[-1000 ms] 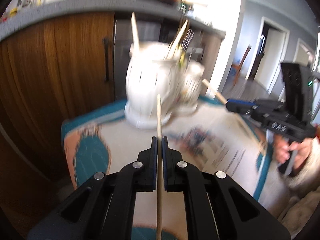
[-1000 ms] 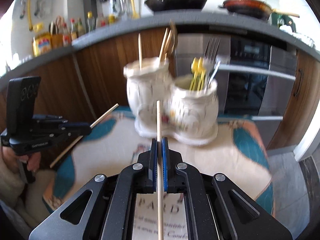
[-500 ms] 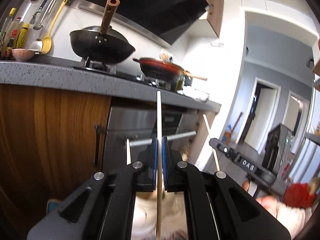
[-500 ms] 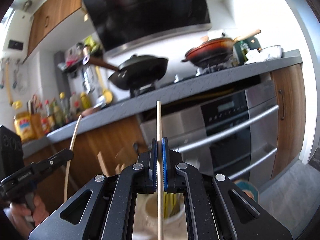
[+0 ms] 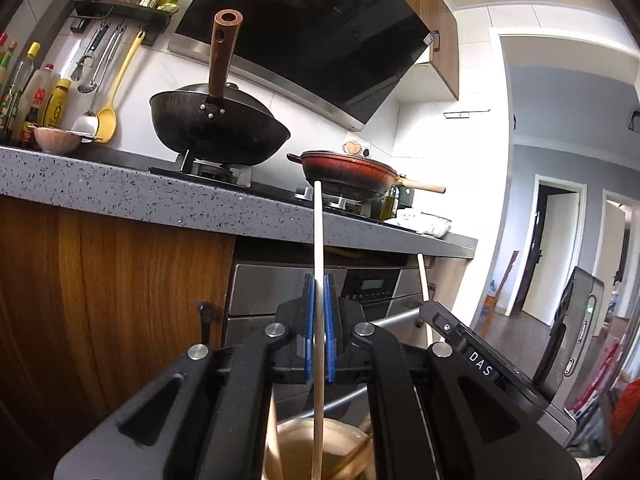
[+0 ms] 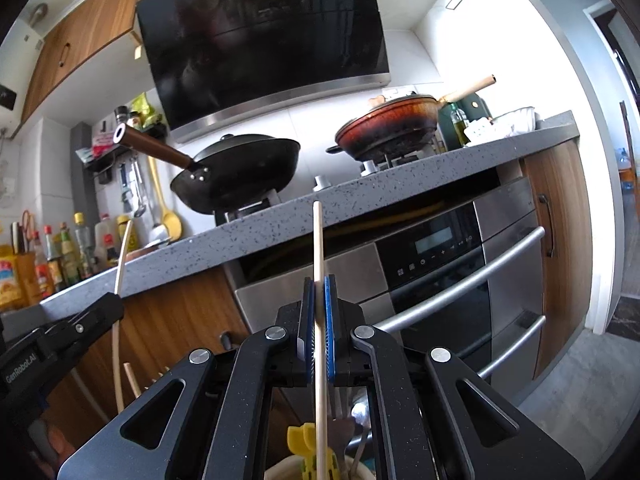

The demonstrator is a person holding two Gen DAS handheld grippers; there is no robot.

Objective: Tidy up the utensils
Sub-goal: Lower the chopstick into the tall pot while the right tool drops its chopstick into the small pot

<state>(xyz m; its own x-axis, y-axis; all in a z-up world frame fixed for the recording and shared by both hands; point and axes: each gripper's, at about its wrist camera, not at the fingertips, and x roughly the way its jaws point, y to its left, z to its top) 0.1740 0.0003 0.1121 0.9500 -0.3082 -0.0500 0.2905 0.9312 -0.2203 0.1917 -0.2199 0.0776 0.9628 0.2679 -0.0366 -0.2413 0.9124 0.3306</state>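
The left gripper (image 5: 318, 328) and right gripper (image 6: 319, 330) are each pinching a thin, round wooden chopstick (image 5: 318, 240) (image 6: 318, 248) between closed blue ribbed jaws.

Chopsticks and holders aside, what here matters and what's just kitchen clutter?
In play:
left tool gripping a chopstick
right tool gripping a chopstick
utensil holder
second holder

Just lying about:
black wok
red pan
yellow ladle
sauce bottles

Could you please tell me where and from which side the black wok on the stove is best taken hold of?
Grip the black wok by its brown handle, coming from the left in the right wrist view. The handle is its only slim part, angling up and outward, clear of the red pan.
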